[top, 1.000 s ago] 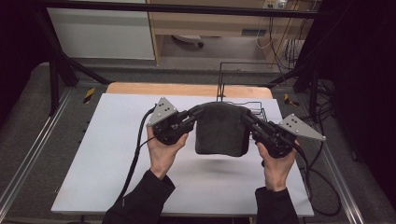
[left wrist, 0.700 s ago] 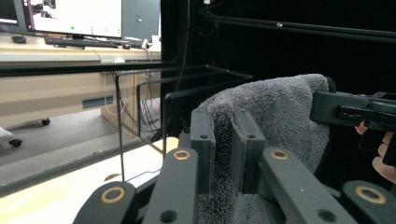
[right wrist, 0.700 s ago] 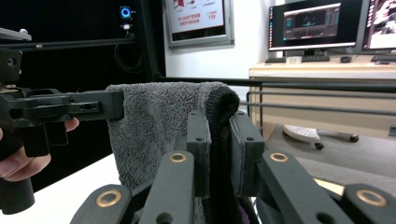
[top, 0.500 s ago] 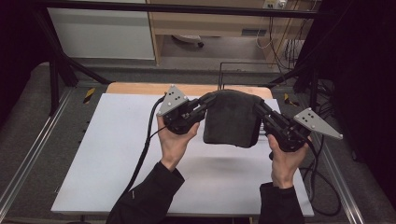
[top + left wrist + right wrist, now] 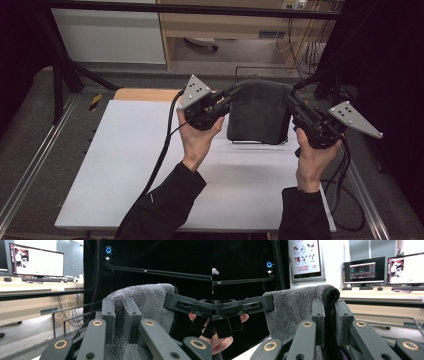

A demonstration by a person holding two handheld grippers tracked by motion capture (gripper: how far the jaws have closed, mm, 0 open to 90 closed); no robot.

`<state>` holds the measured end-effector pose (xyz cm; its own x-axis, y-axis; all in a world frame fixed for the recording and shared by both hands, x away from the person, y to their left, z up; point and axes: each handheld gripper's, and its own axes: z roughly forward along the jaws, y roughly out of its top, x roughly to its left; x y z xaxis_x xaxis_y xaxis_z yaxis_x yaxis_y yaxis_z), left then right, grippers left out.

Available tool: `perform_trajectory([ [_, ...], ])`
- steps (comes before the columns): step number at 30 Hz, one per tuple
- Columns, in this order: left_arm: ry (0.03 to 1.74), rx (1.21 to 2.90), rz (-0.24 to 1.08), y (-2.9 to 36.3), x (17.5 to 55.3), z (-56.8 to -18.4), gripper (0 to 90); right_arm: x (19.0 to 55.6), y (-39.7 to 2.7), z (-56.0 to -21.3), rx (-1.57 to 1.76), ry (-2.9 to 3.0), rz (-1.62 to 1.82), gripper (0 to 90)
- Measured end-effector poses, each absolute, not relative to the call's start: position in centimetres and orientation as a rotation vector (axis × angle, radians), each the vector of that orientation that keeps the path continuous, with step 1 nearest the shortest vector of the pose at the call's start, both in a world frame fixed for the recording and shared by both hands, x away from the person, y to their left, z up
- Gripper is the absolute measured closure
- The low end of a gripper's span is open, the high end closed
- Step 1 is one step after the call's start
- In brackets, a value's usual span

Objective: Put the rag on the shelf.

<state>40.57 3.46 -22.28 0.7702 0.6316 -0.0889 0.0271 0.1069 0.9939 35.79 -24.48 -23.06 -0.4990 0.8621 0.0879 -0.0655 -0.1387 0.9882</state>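
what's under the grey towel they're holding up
The grey towel hangs between the left tool and right tool, each clamped on an upper corner. A thin black wire rack stands below on the white table; its middle is hidden behind the cloth.

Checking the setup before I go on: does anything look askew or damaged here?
Nothing stands out. The grey towel hangs folded and level, left gripper and right gripper each clamped on an edge above the white table.

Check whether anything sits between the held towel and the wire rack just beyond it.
Nothing visible does. The grey towel hangs folded between the left gripper and right gripper, both clamped on its top corners, directly in front of the black wire rack.
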Motion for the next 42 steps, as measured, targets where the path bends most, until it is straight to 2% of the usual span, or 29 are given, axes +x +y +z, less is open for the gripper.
perform_trajectory([
  [42,0.515,1.335,0.541,-0.1,44.5,-14.4,80.6,40.1,-27.4,-15.4,0.862,1.291,1.689,81.0],
])
